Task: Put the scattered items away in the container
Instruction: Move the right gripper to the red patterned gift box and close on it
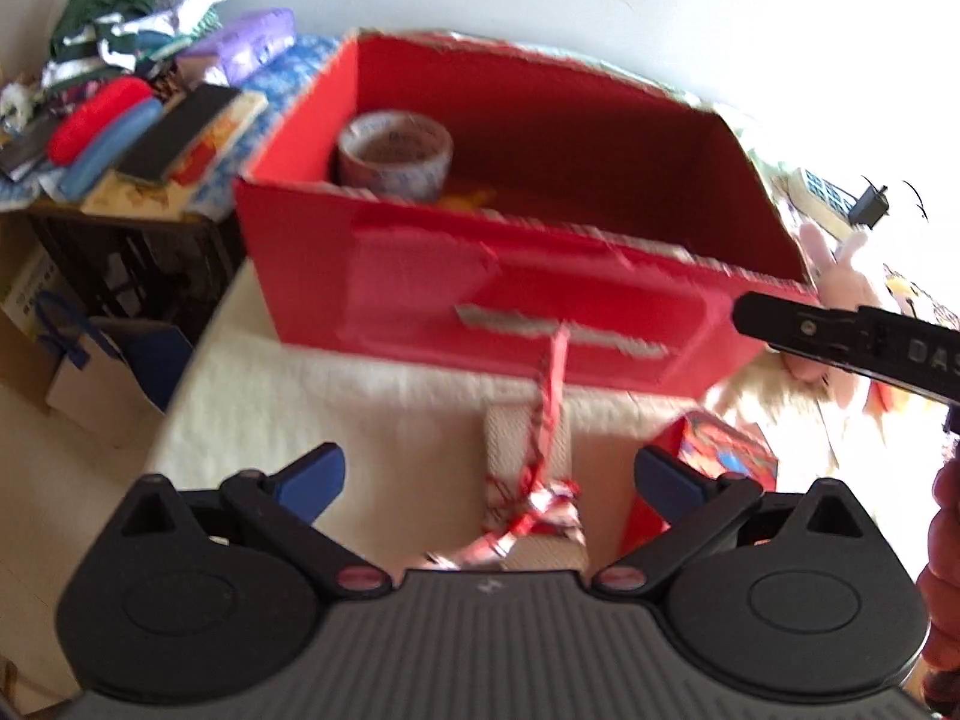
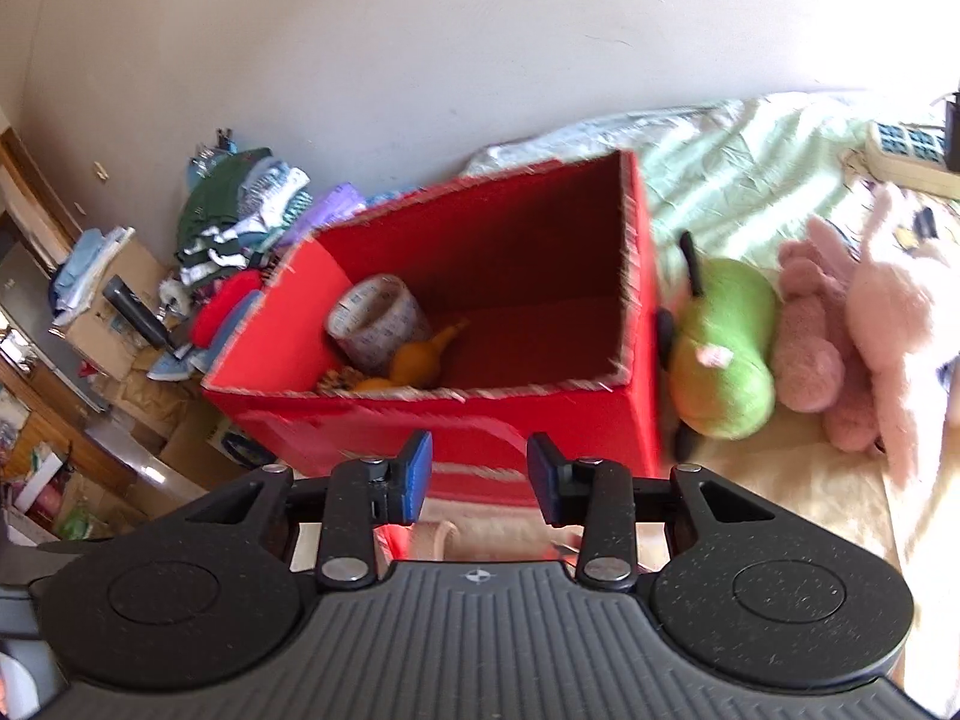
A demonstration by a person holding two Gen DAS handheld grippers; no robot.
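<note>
Between left gripper (image 1: 489,471) jaws, spread wide: cream bundle (image 1: 531,492) tied with red ribbon (image 1: 549,414), on the bed just before the red box (image 1: 540,306). Nothing gripped. Right gripper (image 2: 480,477) jaws narrow, empty, just before the box front. Inside box: tape roll (image 2: 378,324), orange toy (image 2: 420,360). Right of box, touching it: green plush (image 2: 723,348), then pink plush (image 2: 840,330).

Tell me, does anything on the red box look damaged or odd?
Yes. The red box has ragged, torn cardboard along its top rim, as if the flaps were ripped off. A red ribbon hangs loose from its front wall. Motion blur hides finer detail.
</note>
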